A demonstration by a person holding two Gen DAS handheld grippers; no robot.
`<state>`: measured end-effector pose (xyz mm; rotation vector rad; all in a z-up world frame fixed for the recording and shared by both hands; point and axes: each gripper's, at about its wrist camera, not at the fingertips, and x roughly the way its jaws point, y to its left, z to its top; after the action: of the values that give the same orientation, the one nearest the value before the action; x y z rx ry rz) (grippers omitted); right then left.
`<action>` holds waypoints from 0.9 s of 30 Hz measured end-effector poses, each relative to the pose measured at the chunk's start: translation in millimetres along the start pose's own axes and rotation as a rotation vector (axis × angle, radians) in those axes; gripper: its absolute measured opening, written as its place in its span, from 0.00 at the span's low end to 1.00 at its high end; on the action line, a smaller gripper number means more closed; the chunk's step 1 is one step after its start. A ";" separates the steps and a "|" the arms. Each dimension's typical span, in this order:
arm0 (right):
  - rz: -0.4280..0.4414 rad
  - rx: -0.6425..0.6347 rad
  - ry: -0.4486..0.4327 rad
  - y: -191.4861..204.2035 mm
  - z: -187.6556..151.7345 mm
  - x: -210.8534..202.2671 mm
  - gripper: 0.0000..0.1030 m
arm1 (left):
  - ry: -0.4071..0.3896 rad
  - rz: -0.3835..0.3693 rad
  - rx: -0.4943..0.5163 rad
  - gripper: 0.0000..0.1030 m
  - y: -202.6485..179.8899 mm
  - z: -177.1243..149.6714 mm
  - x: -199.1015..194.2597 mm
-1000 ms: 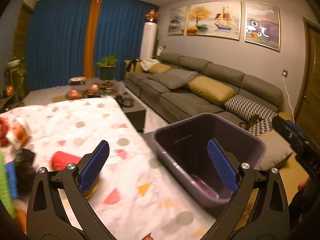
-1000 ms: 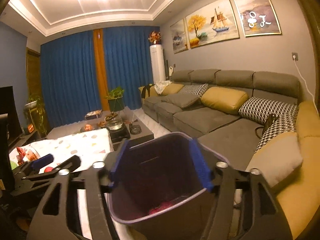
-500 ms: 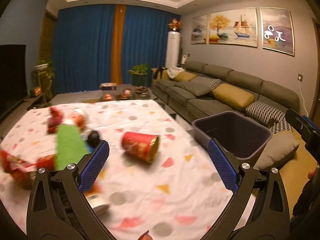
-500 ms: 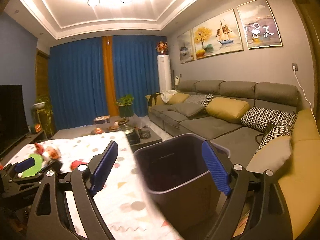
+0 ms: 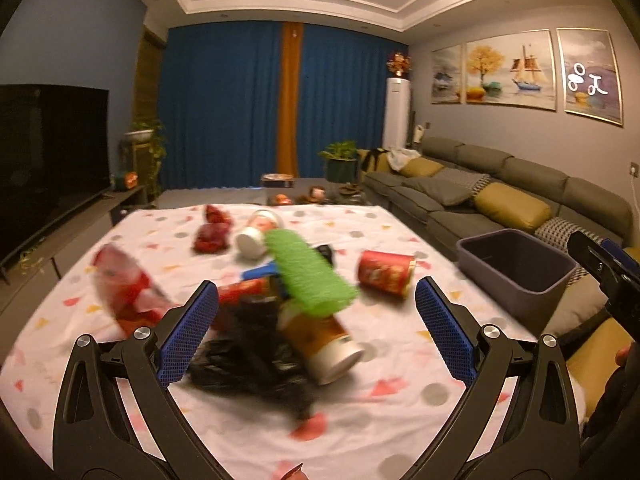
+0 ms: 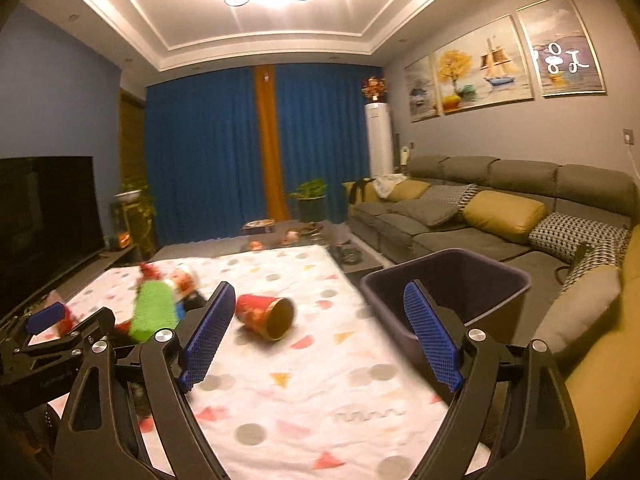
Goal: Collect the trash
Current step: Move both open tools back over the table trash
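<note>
While jaws gape, trash (image 5: pixel 304 280) litters tablecloth (image 5: pixel 400 360).

Bin (image 5: pixel 516 264) right of littered table (image 5: pixel 400 360).

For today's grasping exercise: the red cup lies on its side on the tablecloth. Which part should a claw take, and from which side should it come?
Grip the red cup across the middle of its body, coming from above with one pad on each curved flank. It lies tipped over, apart from the trash pile, its open mouth facing the bin, so the tapering wall is exposed. The rim is probably thin and would crush, so avoid pinching it.
</note>
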<state>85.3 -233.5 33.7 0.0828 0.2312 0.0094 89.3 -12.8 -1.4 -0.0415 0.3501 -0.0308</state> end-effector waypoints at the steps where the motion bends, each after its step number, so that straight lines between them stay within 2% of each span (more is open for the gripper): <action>1: 0.014 -0.005 0.004 6.9 -0.9 1.6 0.81 | -0.004 0.012 0.000 0.94 5.8 -2.0 -3.6; 12: 0.115 -0.047 0.053 62.1 -13.6 19.6 0.81 | -0.028 0.129 -0.046 0.94 60.5 -7.3 -21.0; 21: 0.187 -0.083 0.093 104.4 -23.9 39.5 0.81 | -0.019 0.226 -0.117 0.94 125.5 -9.6 -16.7; 27: 0.211 -0.104 0.123 125.2 -29.7 58.4 0.81 | 0.011 0.196 -0.164 0.94 146.6 -6.1 5.0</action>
<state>135.4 -105.2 1.9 0.0024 0.3434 0.2371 95.3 133.2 -15.6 -0.1694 0.3659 0.1921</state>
